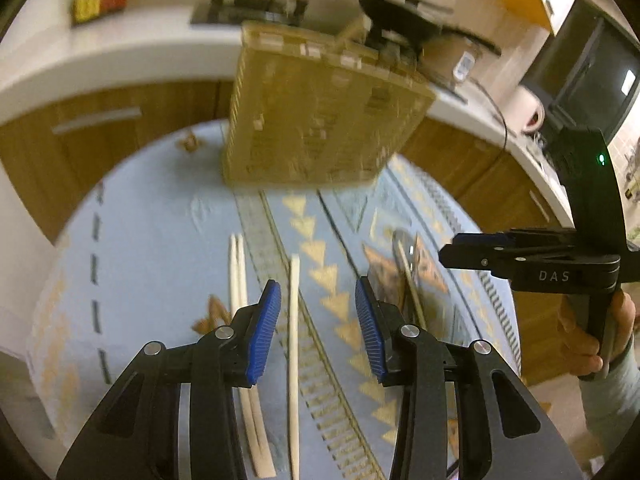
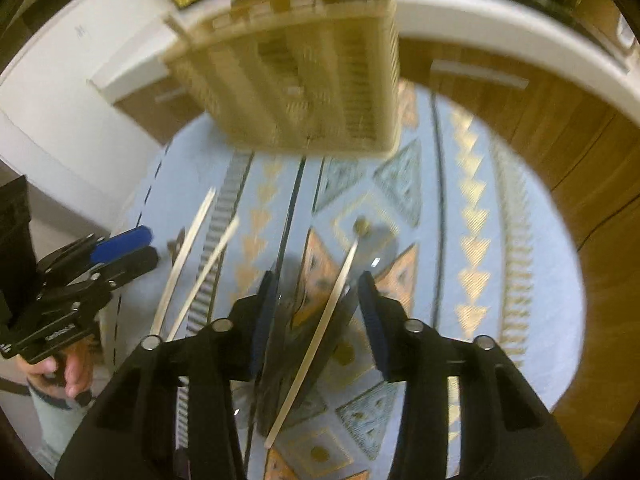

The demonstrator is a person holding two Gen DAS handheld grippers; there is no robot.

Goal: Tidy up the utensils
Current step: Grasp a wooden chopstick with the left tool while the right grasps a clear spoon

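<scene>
Wooden chopstick (image 1: 294, 344) lies between the left gripper's (image 1: 318, 330) open fingers; the right gripper (image 2: 316, 320), also open, could nudge what looks like a spoon (image 2: 320, 344).

the wooden organizer (image 1: 320, 108) is motion-blurred — its compartments unreadable — and the chopstick (image 1: 294, 360) runs off the bottom edge.

Both grippers (image 1: 318, 328) (image 2: 316, 320) are black with ribbed blue jaws (silver rivets), held by grey-sleeved hands (image 1: 592, 336).
</scene>
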